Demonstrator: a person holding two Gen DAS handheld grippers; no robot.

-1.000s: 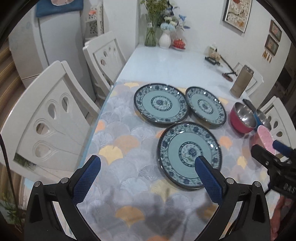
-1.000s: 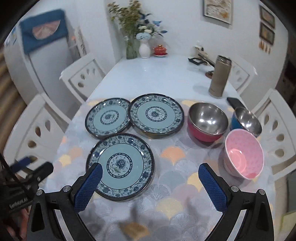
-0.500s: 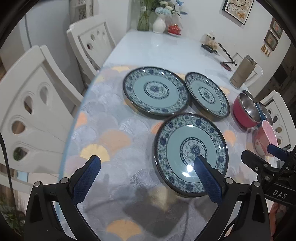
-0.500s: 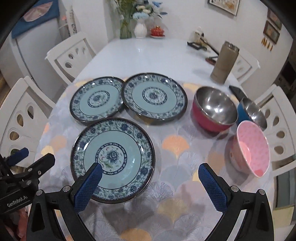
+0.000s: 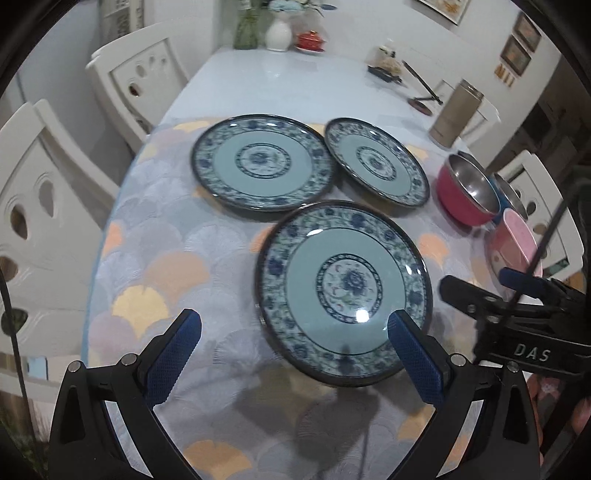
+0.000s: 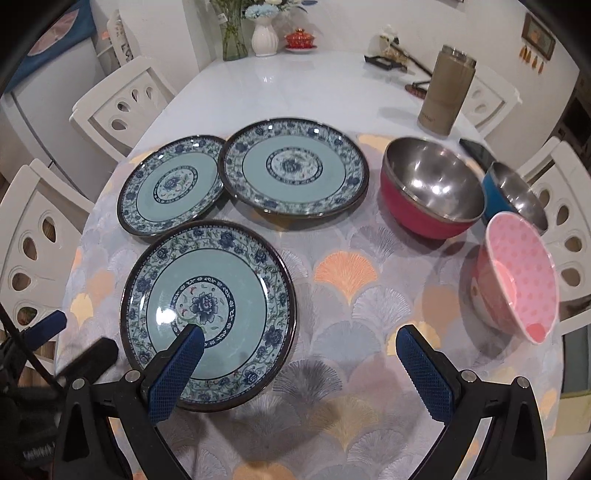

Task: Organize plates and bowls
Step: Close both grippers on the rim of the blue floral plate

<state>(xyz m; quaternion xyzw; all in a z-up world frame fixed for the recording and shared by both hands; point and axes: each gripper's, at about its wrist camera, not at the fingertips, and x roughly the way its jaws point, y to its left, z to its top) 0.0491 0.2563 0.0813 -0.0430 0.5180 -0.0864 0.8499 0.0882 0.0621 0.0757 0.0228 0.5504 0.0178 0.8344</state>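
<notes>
Left tongs [image 5: 293,334] spread wide, nothing gripped, hovering over the fan-pattern cloth [image 6: 345,271] at the near edge of the tabletop [image 6: 295,88]; right pad overlaps the near plate [image 6: 208,314] in the left wrist view, contact cannot be told. White chairs [image 6: 122,105] along the left side. Three blue floral plates lie flat on the cloth: near plate in front, far-left plate [image 6: 171,184] behind it, middle plate [image 6: 295,166] just right of that with its rim overlapping the far-left plate's edge. Right tongs [image 6: 299,347] also wide apart and empty, left pad over the near plate's front part, right pad over bare cloth. Right of the plates: red steel-lined bowl [image 6: 432,186] upright, blue steel-lined bowl [image 6: 515,192] just beside it further right, pink dotted bowl [image 6: 519,275] nearer, tilted, close to the table edge. Tan flask [image 6: 447,90] upright behind the bowls on bare tabletop. Vases [image 6: 264,35] with flowers at the far end.
</notes>
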